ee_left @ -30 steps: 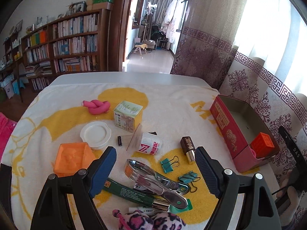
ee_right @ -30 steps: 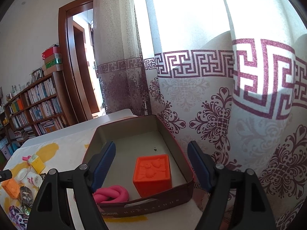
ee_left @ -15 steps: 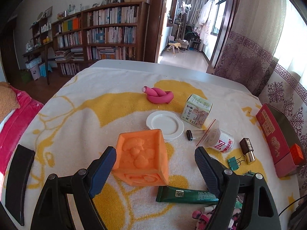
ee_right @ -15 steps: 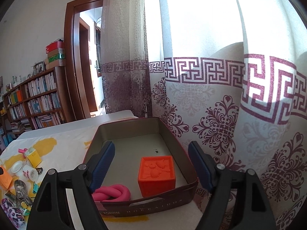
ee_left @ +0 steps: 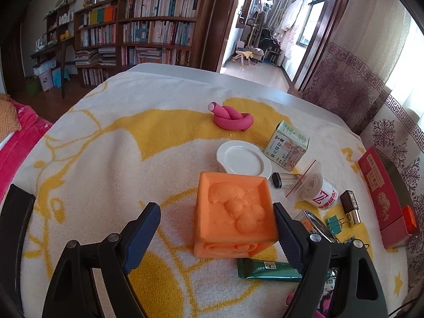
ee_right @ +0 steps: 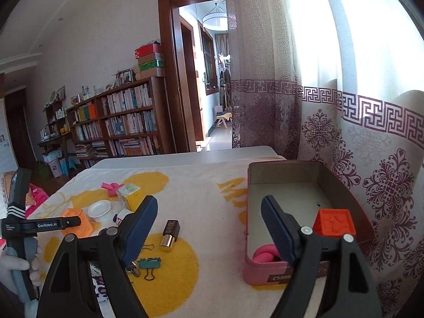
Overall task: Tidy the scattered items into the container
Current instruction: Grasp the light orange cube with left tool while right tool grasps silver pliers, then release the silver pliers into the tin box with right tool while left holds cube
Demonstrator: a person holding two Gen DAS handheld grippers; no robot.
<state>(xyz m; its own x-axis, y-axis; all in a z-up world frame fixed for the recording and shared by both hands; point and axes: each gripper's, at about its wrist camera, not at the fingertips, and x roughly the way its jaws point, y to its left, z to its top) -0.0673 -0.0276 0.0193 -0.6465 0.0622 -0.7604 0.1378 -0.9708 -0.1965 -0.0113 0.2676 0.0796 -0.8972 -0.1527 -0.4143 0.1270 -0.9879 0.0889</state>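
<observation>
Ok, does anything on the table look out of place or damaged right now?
Nothing looks damaged or spilled. The only disorder is the untidied clutter: the orange block, pink foam twist, white lid and binder clips lie scattered on the towel, outside the red tin.

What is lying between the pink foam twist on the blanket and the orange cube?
In the left wrist view, a white dish sits between the pink foam twist and the orange cube, right behind the cube.

Bookshelf (ee_left: 148,23) along the far wall, patterned curtain (ee_right: 357,122), yellow-and-white tablecloth (ee_left: 106,159).
</observation>
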